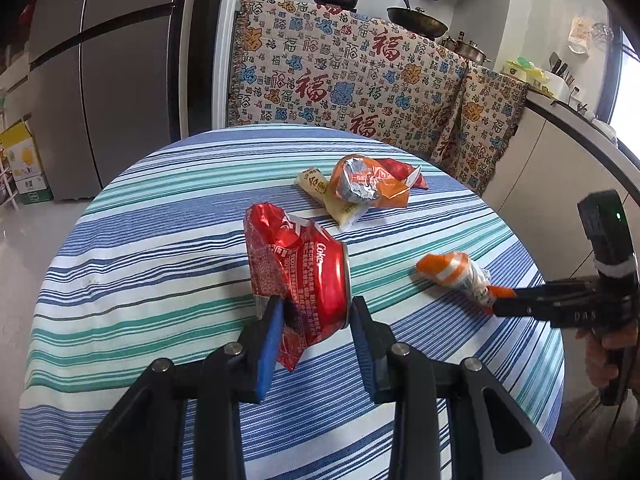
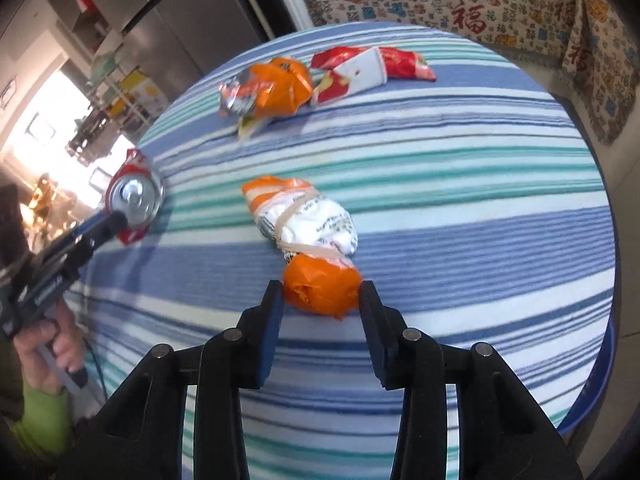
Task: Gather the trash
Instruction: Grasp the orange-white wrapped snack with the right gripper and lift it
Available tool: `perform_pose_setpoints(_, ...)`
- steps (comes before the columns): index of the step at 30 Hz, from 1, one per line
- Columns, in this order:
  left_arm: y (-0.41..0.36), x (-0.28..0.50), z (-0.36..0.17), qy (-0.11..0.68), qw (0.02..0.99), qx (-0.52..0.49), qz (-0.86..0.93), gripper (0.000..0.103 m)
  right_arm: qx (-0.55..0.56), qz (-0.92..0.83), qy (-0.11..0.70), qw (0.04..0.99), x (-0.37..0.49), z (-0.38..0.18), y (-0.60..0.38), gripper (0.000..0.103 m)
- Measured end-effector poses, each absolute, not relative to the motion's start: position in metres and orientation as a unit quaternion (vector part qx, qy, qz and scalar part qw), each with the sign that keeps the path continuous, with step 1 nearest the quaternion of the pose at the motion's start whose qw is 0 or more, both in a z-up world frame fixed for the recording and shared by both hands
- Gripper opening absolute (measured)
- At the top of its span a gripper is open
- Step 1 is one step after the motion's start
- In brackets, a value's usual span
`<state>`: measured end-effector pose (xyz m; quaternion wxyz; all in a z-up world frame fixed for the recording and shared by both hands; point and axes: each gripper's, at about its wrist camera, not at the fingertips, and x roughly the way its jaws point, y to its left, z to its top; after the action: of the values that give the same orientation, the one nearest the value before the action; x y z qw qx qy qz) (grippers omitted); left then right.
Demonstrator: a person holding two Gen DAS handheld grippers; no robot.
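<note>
Where striped cloth (image 1: 160, 248) covers the table, patterned fabric (image 1: 344, 76) hangs behind.

The crushed red can (image 1: 304, 272) is thin glossy metal with a bright silvery end. The tablecloth (image 1: 160, 264) is matt woven striped cloth. The orange-and-white bundle (image 2: 304, 236) looks like crinkled plastic film. The far orange wrapper (image 1: 368, 184) shows shiny foil lining. The gripper fingers (image 1: 266, 344) are matt black plastic.

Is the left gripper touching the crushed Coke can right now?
Touching. In the left wrist view, both pads of the left gripper press against the crushed Coke can, clamping its lower end with no gap.
</note>
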<state>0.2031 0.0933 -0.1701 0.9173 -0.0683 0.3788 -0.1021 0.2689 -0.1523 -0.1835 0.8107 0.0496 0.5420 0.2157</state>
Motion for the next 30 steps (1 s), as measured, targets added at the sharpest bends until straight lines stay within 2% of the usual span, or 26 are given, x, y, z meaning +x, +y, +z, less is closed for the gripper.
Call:
perform_pose_setpoints(2,0.096,0.201,-0.171,0.380,0.917,-0.073,-0.101,0.034,0.036,0.236,0.549,0.801,0.257,-0.183,-0.149,0.041)
perform_pose_setpoints(3,0.096,0.201,-0.171,0.380,0.917,-0.074,-0.101,0.034,0.019,0.242,0.545,0.802,0.253,-0.180,-0.147,0.045)
perform_pose_setpoints(5,0.097,0.200,-0.172,0.380,0.916,-0.072,-0.101,0.034,-0.025,0.246,0.522,0.816,0.252,-0.169,-0.143,0.063)
perform_pose_setpoints(6,0.097,0.199,-0.172,0.380,0.917,-0.072,-0.102,0.034,-0.042,0.247,0.508,0.824,0.254,-0.163,-0.142,0.076)
perform_pose_setpoints(7,0.097,0.197,-0.172,0.380,0.917,-0.071,-0.102,0.034,-0.054,0.249,0.496,0.830,0.256,-0.158,-0.139,0.082)
perform_pose_setpoints(15,0.090,0.195,-0.170,0.384,0.915,-0.065,-0.109,0.034,-0.170,0.258,0.475,0.824,0.298,-0.172,-0.101,0.084)
perform_pose_setpoints(19,0.084,0.192,-0.171,0.385,0.914,-0.061,-0.113,0.034,-0.188,0.272,0.489,0.807,0.312,-0.185,-0.088,0.084)
perform_pose_setpoints(20,0.083,0.192,-0.171,0.385,0.914,-0.060,-0.115,0.034,-0.193,0.281,0.496,0.799,0.314,-0.189,-0.084,0.083)
perform_pose_setpoints(21,0.081,0.191,-0.171,0.385,0.914,-0.060,-0.116,0.034,-0.195,0.288,0.504,0.791,0.315,-0.192,-0.082,0.069)
perform_pose_setpoints(22,0.080,0.191,-0.171,0.385,0.913,-0.060,-0.118,0.034,-0.195,0.281,0.512,0.788,0.318,-0.195,-0.082,0.044)
perform_pose_setpoints(23,0.078,0.190,-0.171,0.385,0.913,-0.061,-0.120,0.034,-0.187,0.266,0.521,0.789,0.320,-0.196,-0.085,0.038)
perform_pose_setpoints(30,0.065,0.187,-0.166,0.382,0.912,-0.064,-0.138,0.033,-0.077,0.230,0.518,0.820,0.301,-0.175,-0.121,0.037)
